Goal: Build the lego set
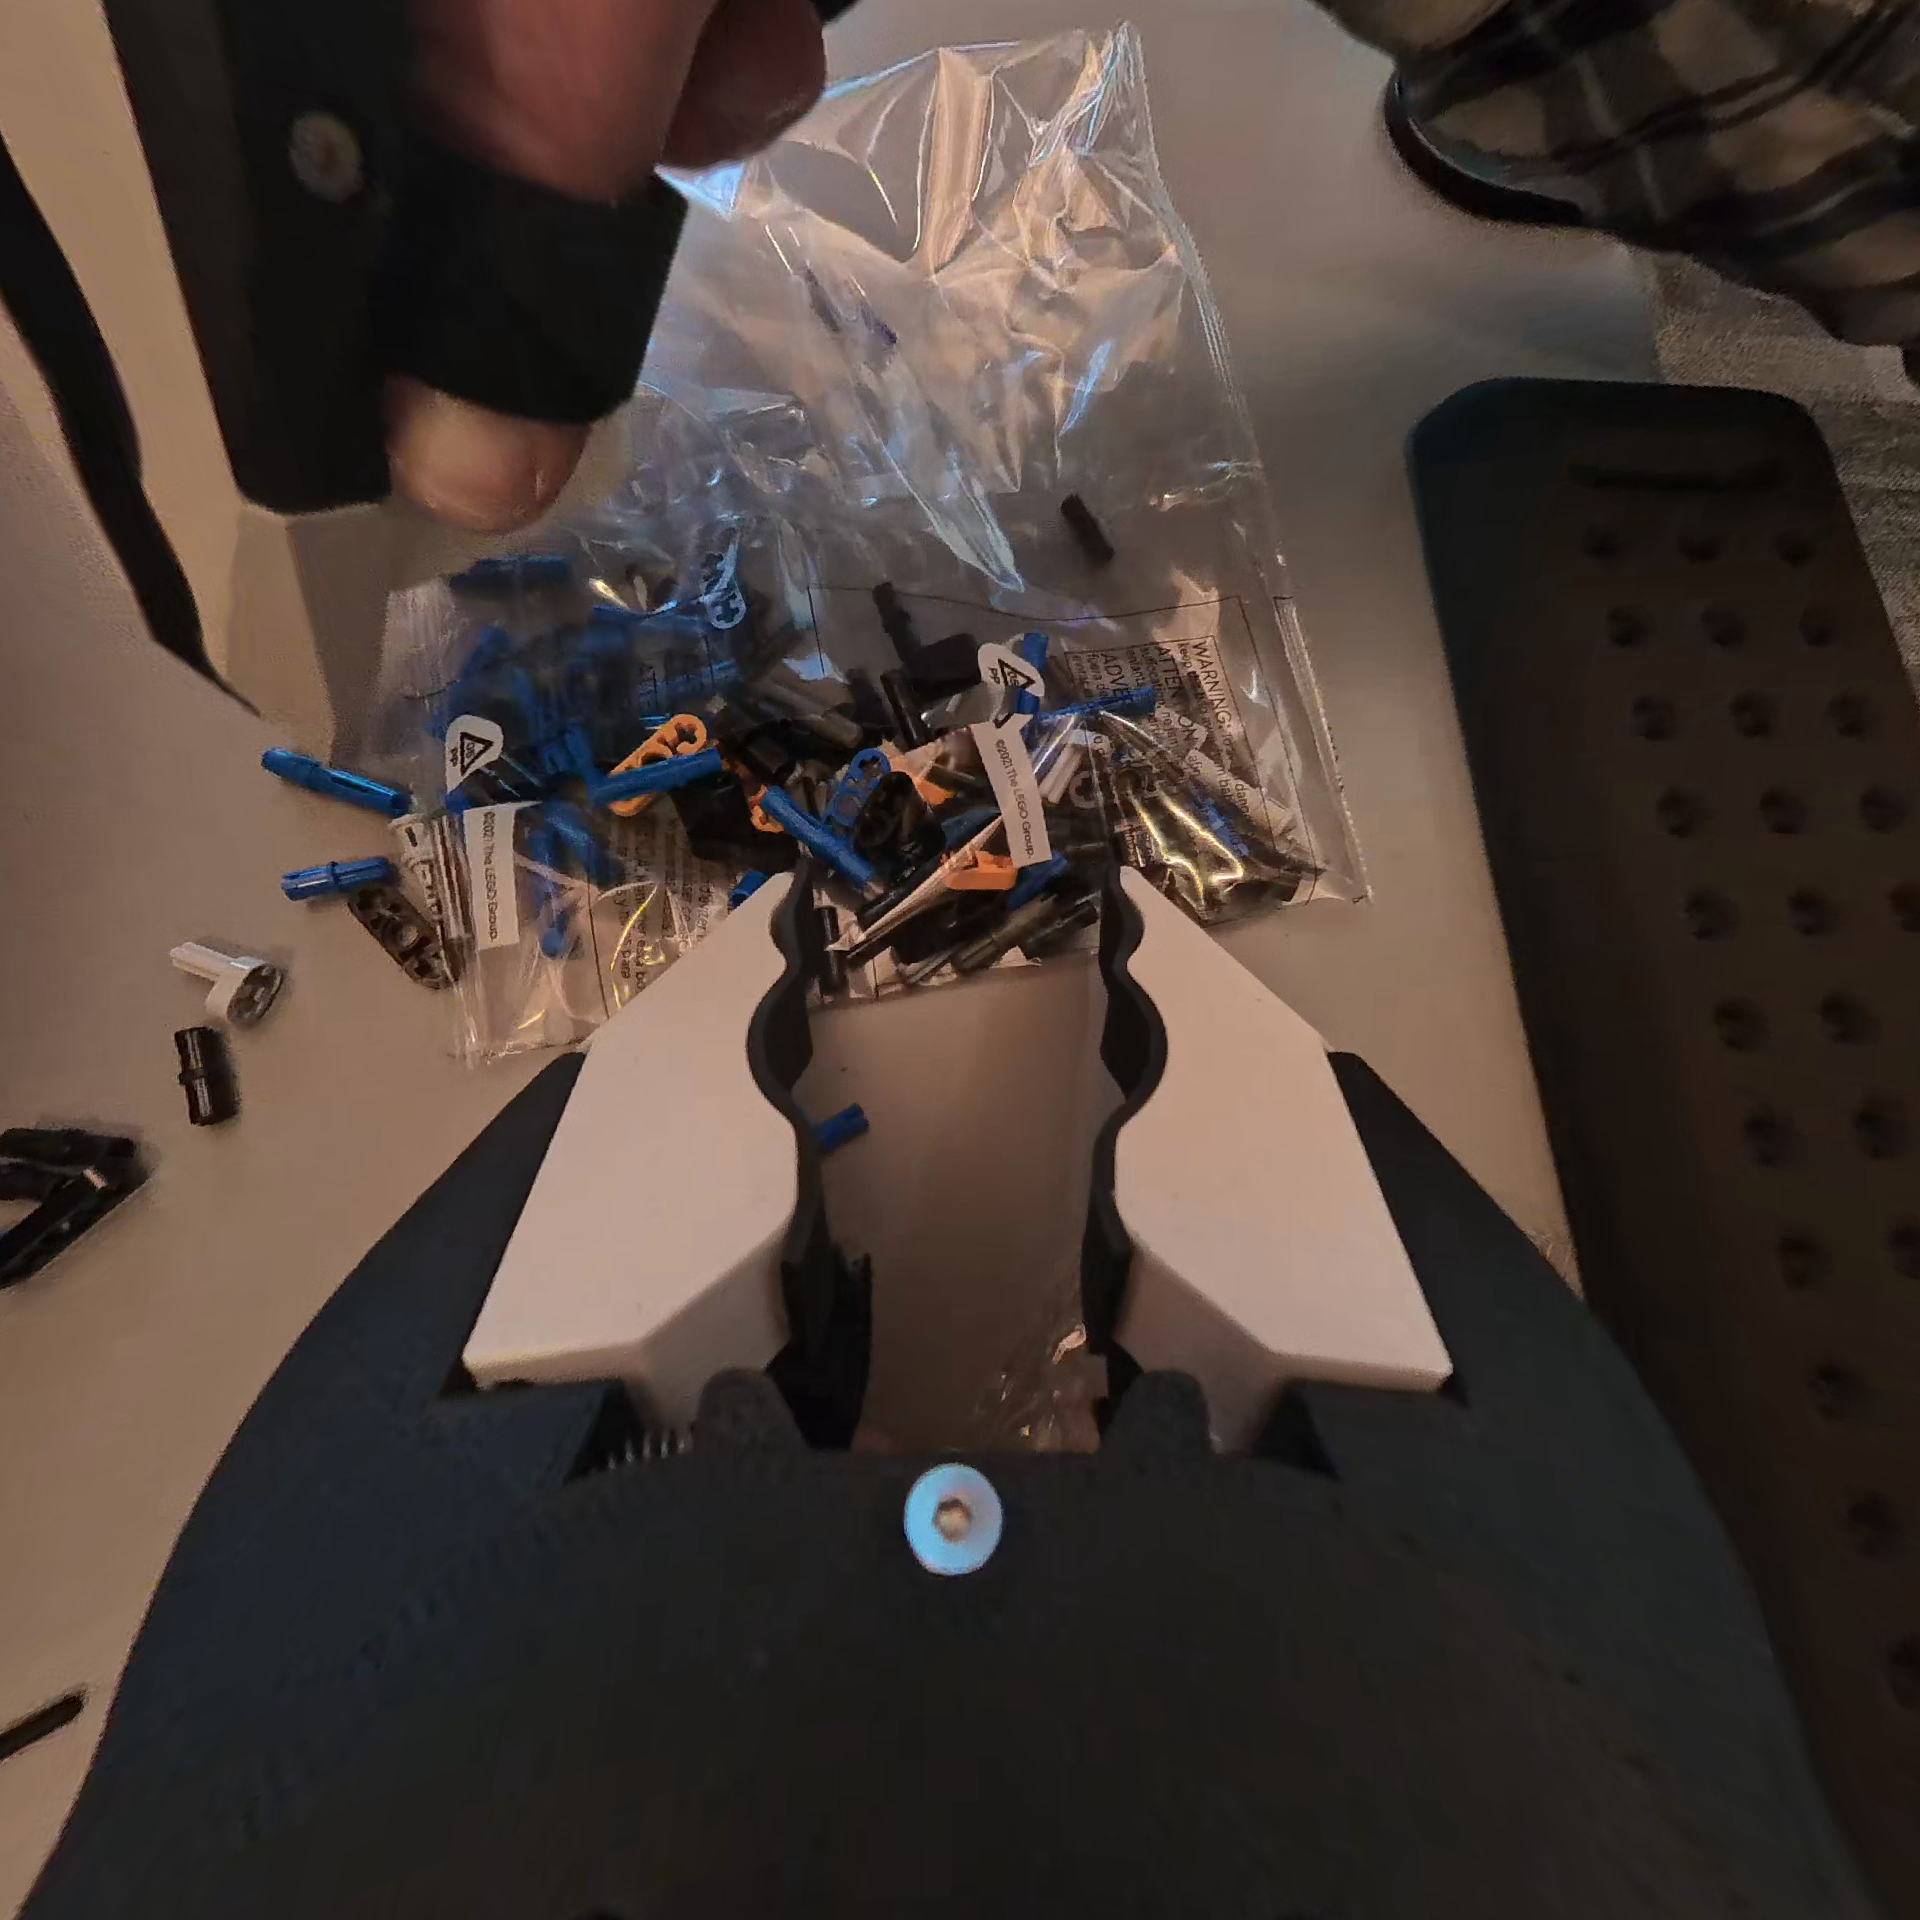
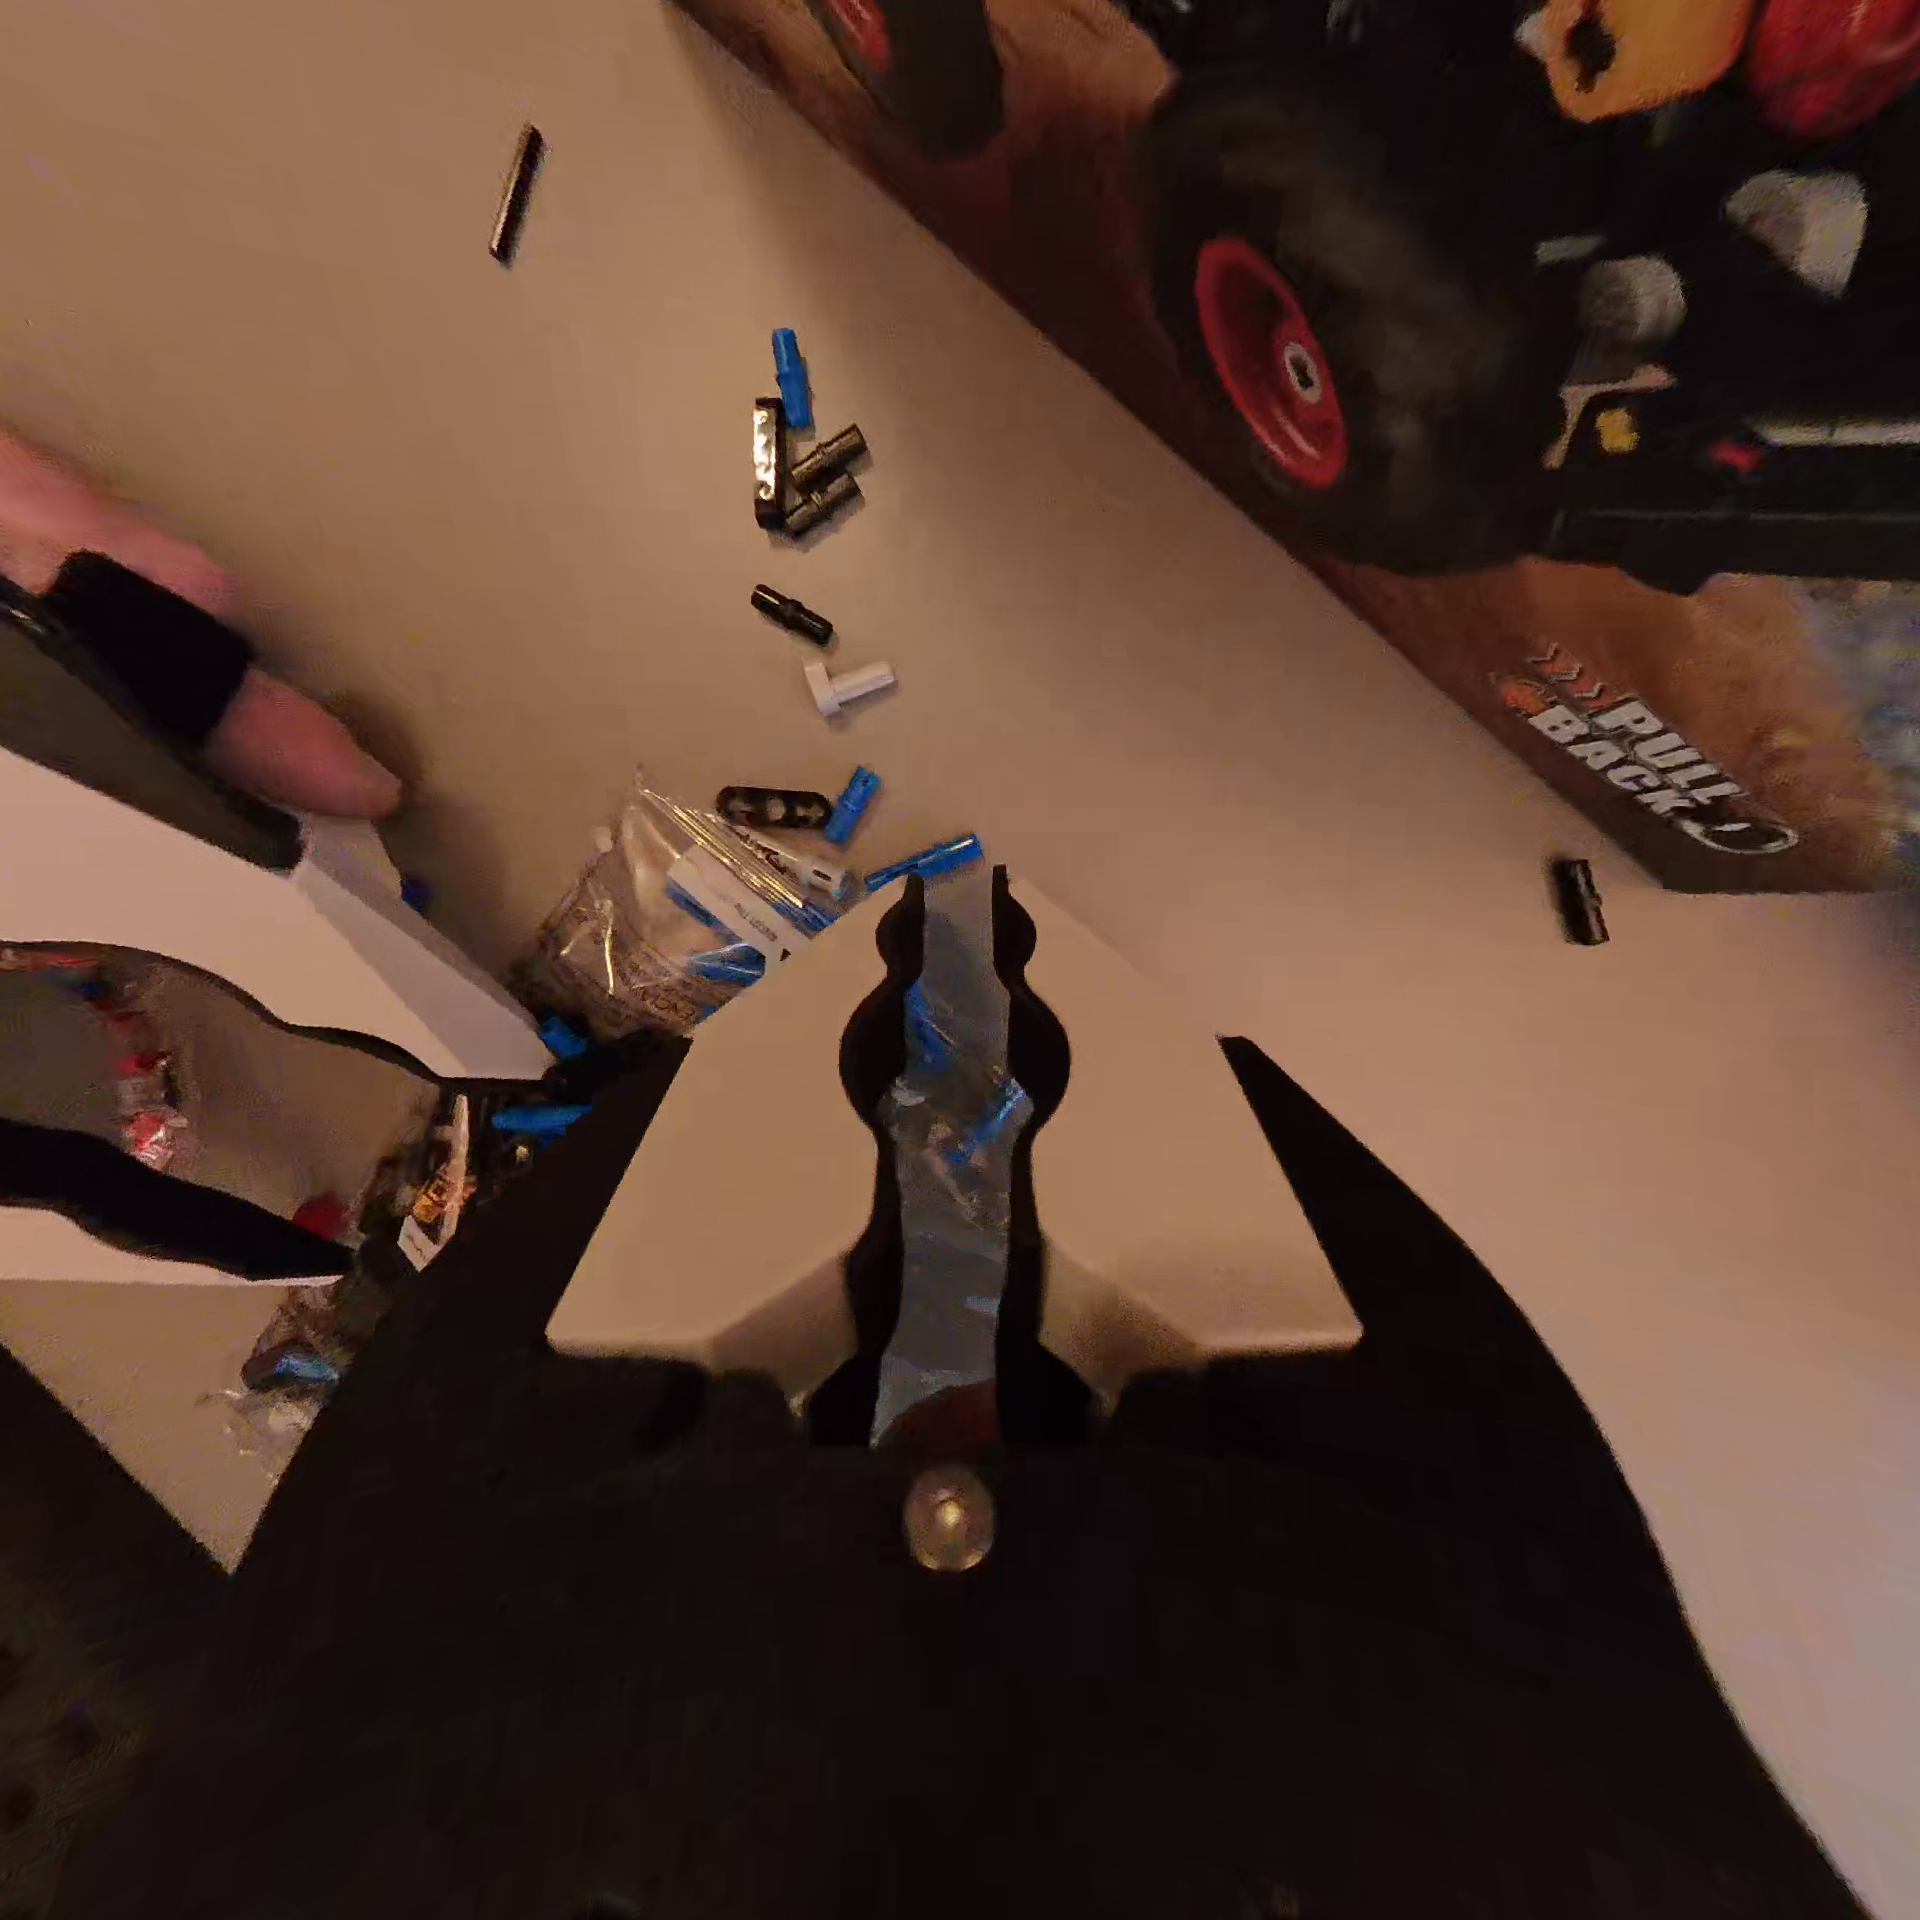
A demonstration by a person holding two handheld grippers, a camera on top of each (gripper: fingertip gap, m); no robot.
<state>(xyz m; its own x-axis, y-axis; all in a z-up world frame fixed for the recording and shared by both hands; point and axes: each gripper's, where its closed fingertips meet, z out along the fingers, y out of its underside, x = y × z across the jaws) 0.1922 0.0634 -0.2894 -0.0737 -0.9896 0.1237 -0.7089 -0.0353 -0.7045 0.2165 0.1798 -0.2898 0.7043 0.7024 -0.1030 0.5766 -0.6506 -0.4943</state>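
Clear plastic bags [image 1: 987,343] of small blue, black and orange Lego pins [image 1: 831,790] lie on the pale table [image 1: 125,1403]. My left gripper [image 1: 956,894] is open wide just above the near edge of the bags, with one blue pin [image 1: 842,1127] lying on the table between its jaws. My right gripper [image 2: 956,883] is nearly closed on a small bag of blue pins [image 2: 675,935]; plastic fills its gap. It shows at the top left of the left wrist view [image 1: 249,665]. Loose pins [image 2: 790,613], a white piece [image 2: 847,686] and a black beam [image 2: 774,805] lie beyond it.
The set's box [image 2: 1558,436], with a picture of a truck, lies along the table's far edge. A dark perforated mat [image 1: 1714,935] is to the right of the bags. A plaid sleeve [image 1: 1714,135] is at the back right. A black angled beam [image 1: 52,1195] lies at the left.
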